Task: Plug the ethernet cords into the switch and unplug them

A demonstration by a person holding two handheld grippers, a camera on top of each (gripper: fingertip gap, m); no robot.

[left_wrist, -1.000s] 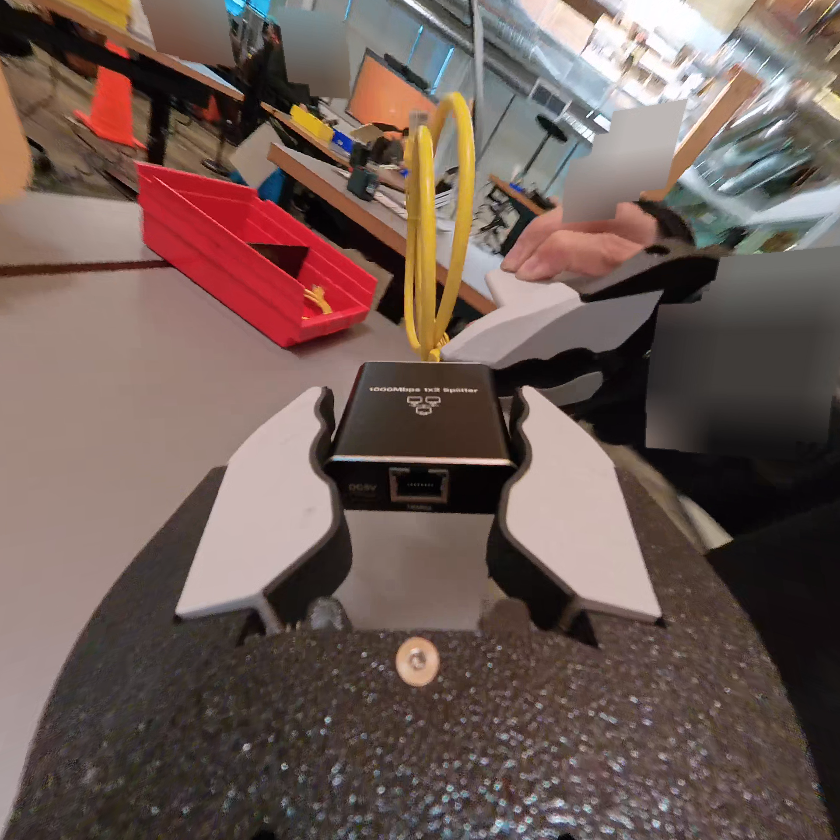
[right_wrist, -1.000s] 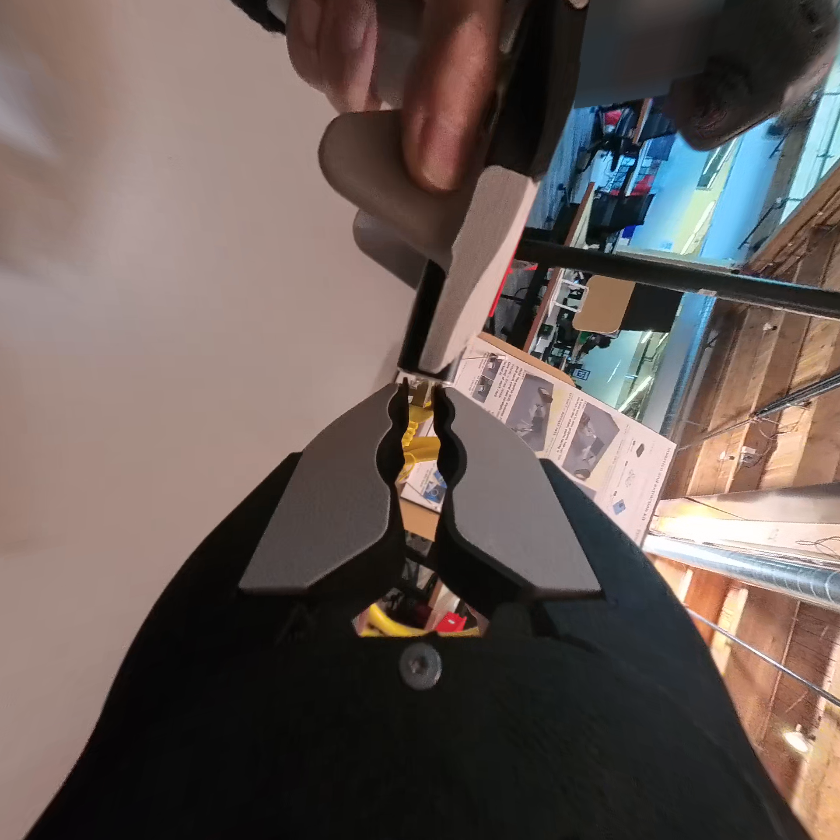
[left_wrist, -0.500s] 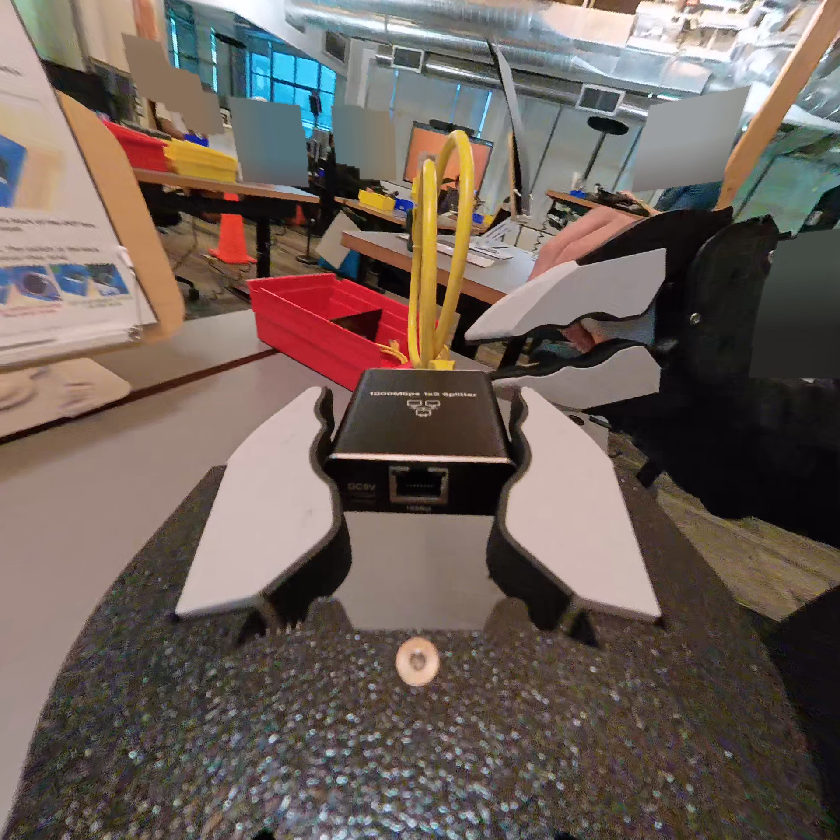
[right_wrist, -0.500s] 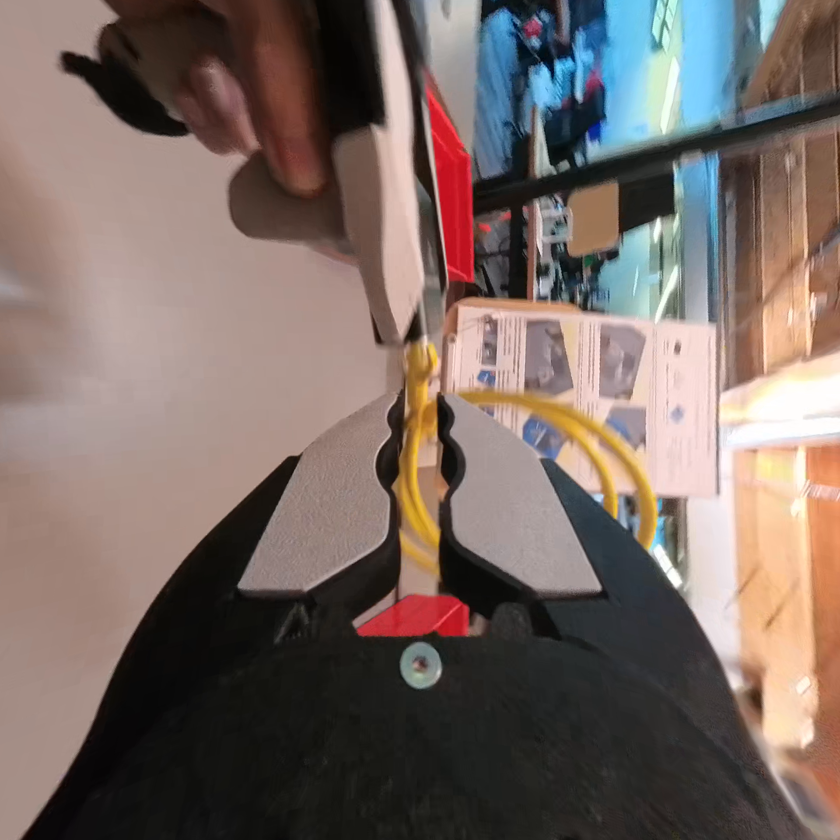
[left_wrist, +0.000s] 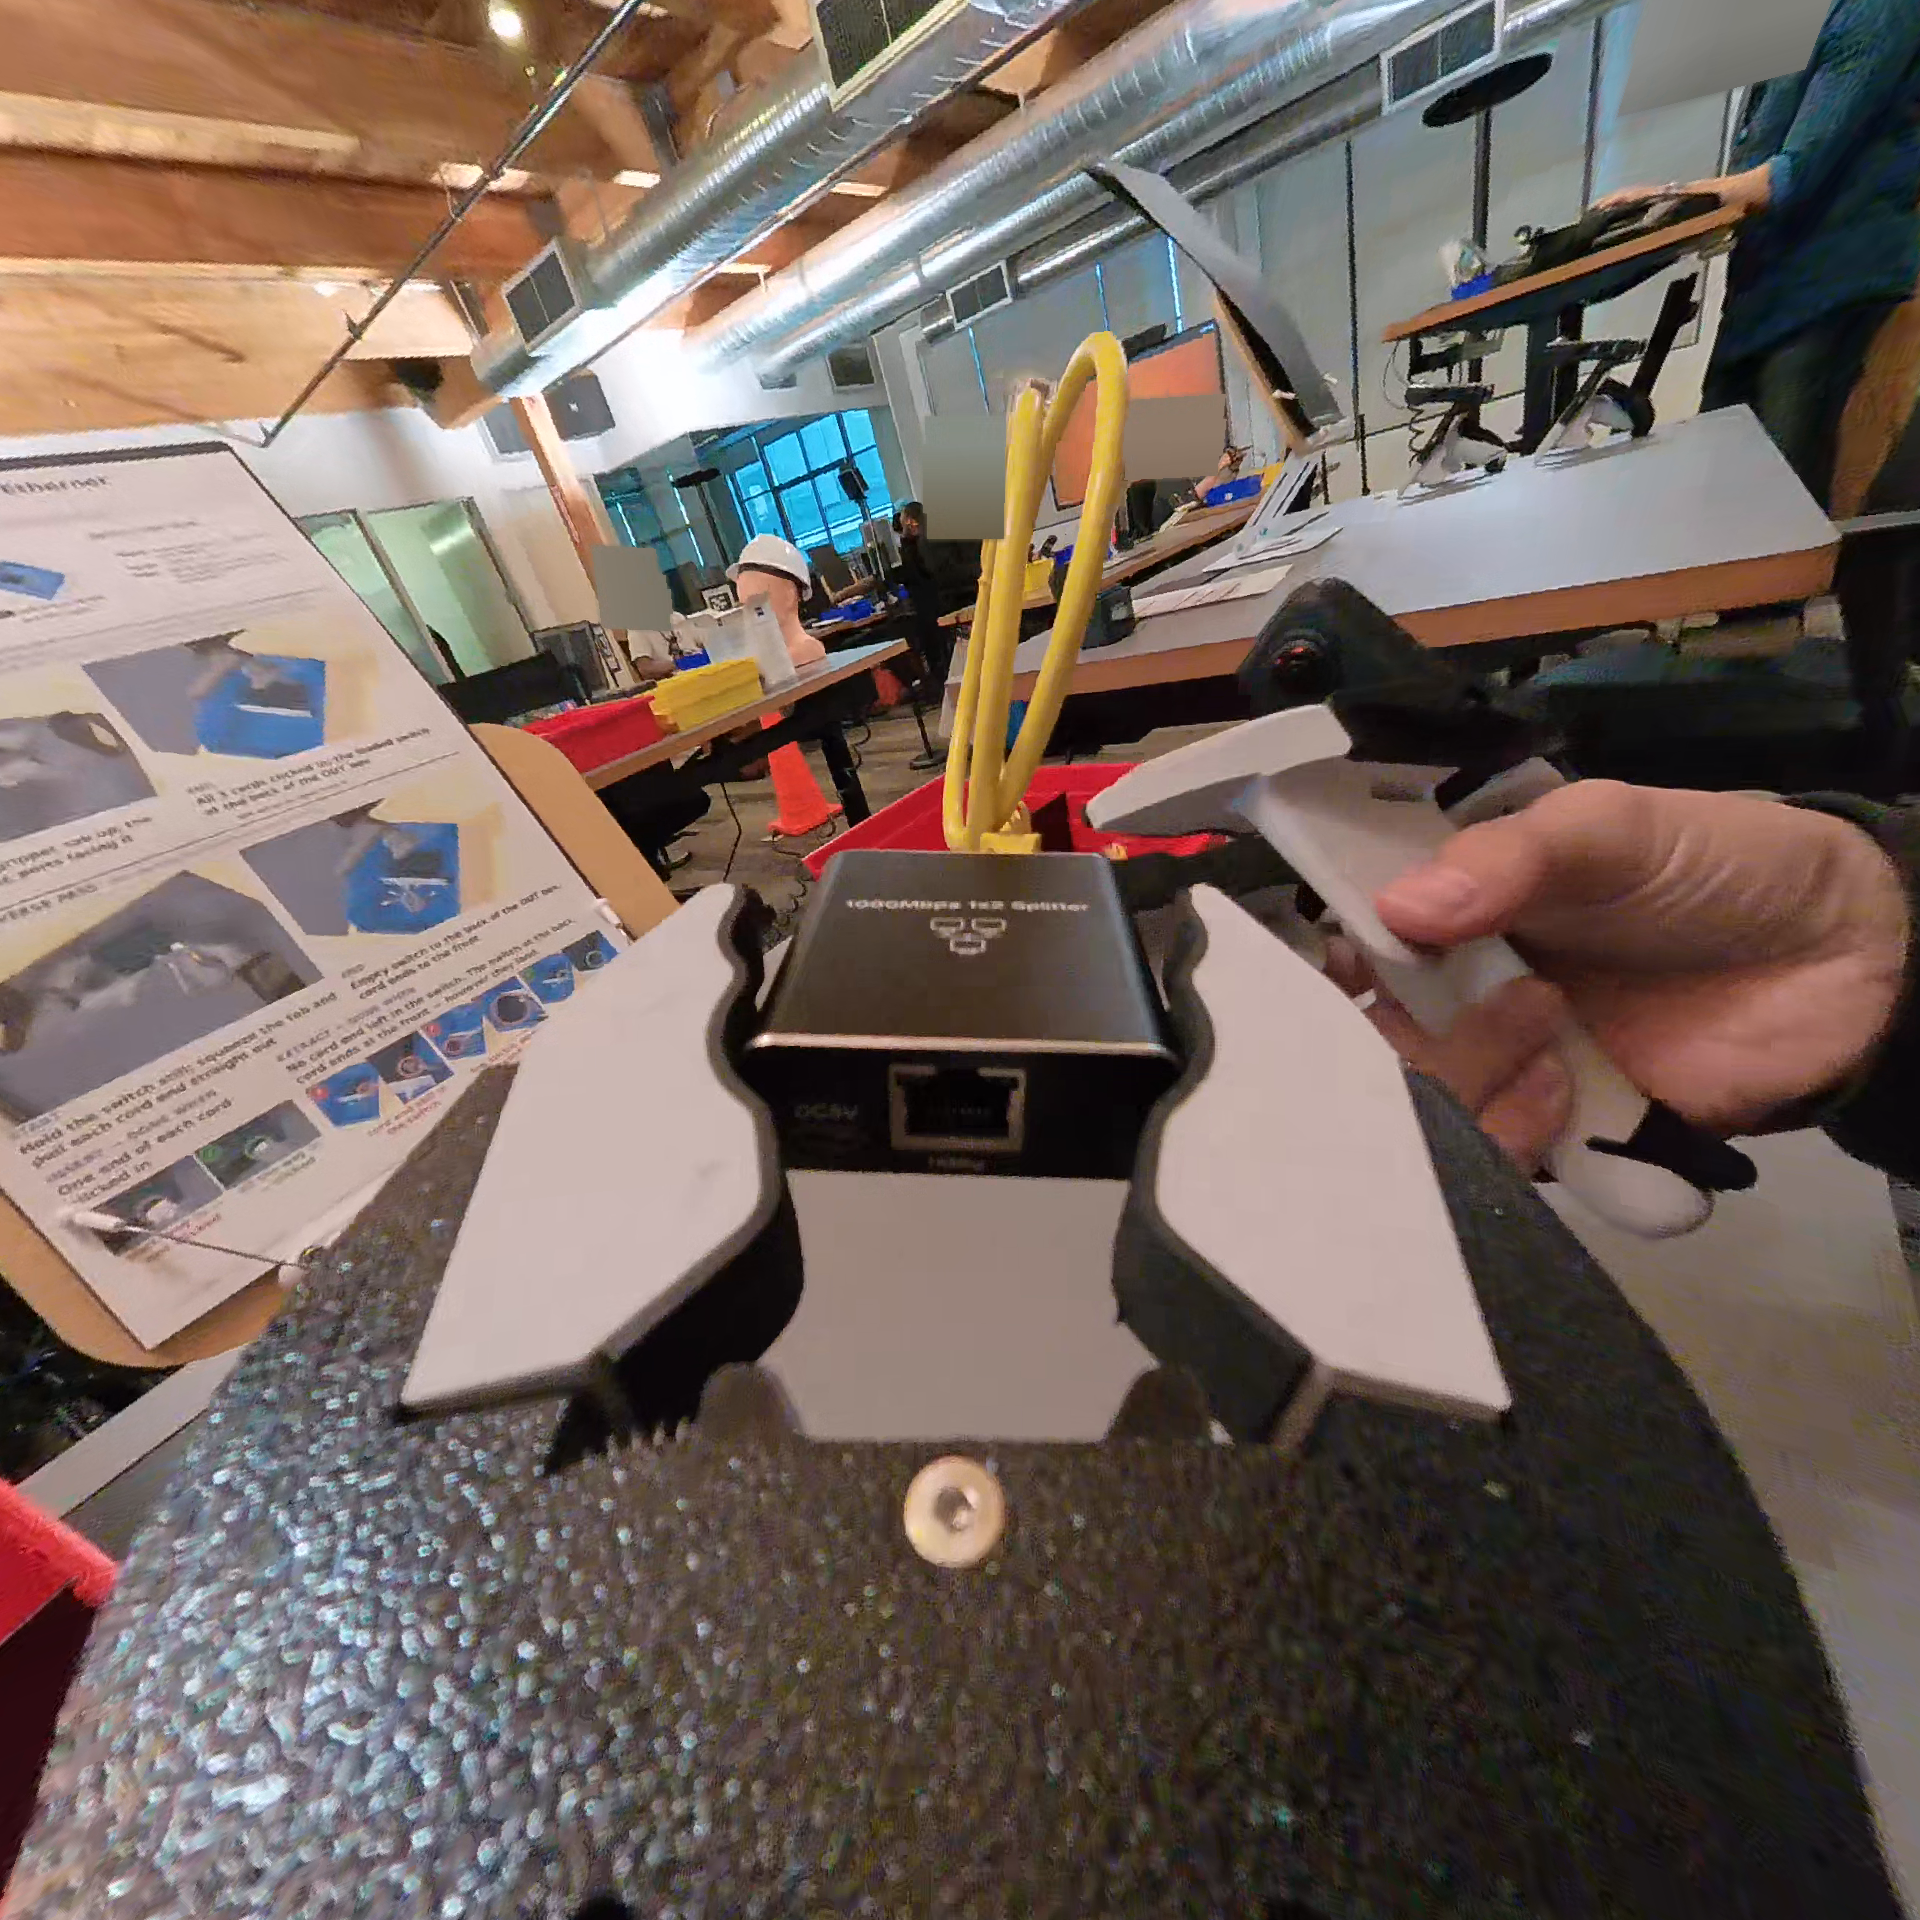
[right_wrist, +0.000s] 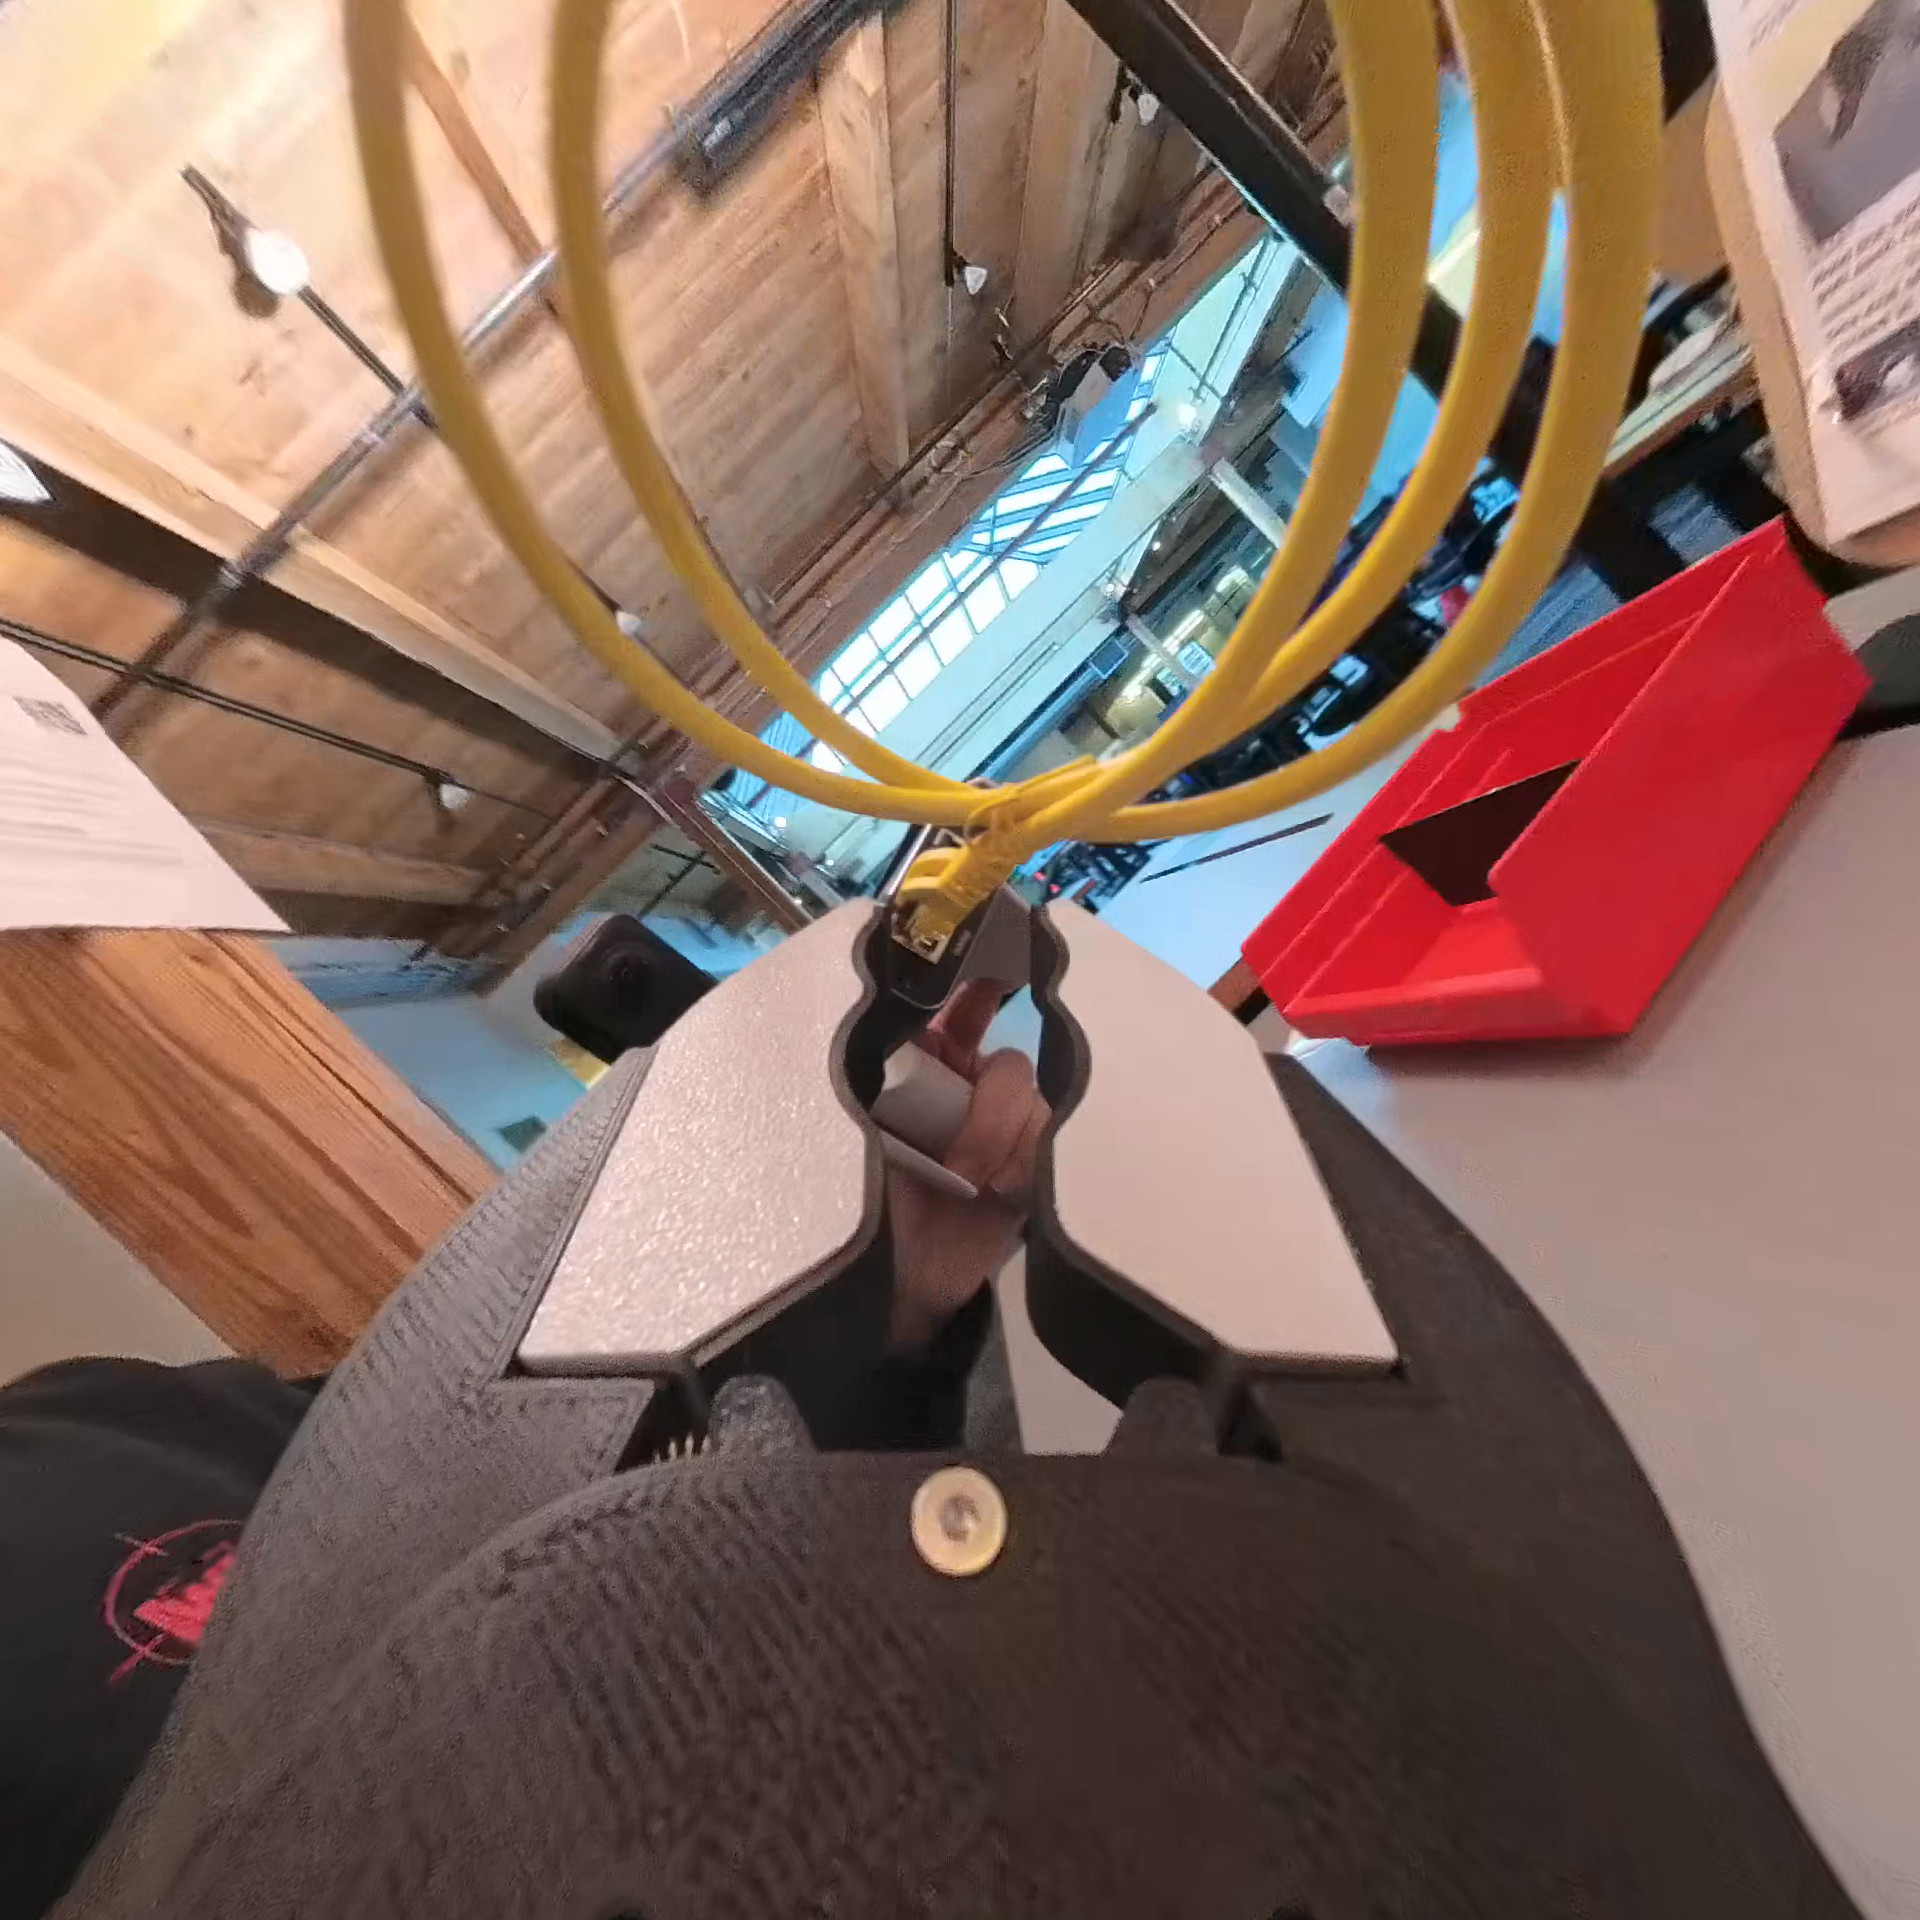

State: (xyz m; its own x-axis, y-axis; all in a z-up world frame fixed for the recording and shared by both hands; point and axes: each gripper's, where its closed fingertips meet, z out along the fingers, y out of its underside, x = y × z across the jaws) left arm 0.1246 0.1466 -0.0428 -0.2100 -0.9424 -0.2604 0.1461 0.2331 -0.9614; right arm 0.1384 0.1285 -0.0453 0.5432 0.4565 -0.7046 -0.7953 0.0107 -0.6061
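Black switch (left_wrist: 961,966) lengthwise in left fingers (left_wrist: 613,1132) | right fingers (right_wrist: 1184,1132) apart, empty

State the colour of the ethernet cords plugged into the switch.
Yellow ethernet cords; the right wrist view shows them best.

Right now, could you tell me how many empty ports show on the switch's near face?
1: the socket centred on the black box-shaped switch between jaws of the left gripper. Far-face ports, where the yellow cord plugs in, are too small to count.

switch (left_wrist: 961,997): between left gripper (left_wrist: 961,1039) fingers
cords (left_wrist: 1023,623): beyond switch
bin (right_wrist: 1558,862): right of right gripper (right_wrist: 951,966), on table (right_wrist: 1662,1195)
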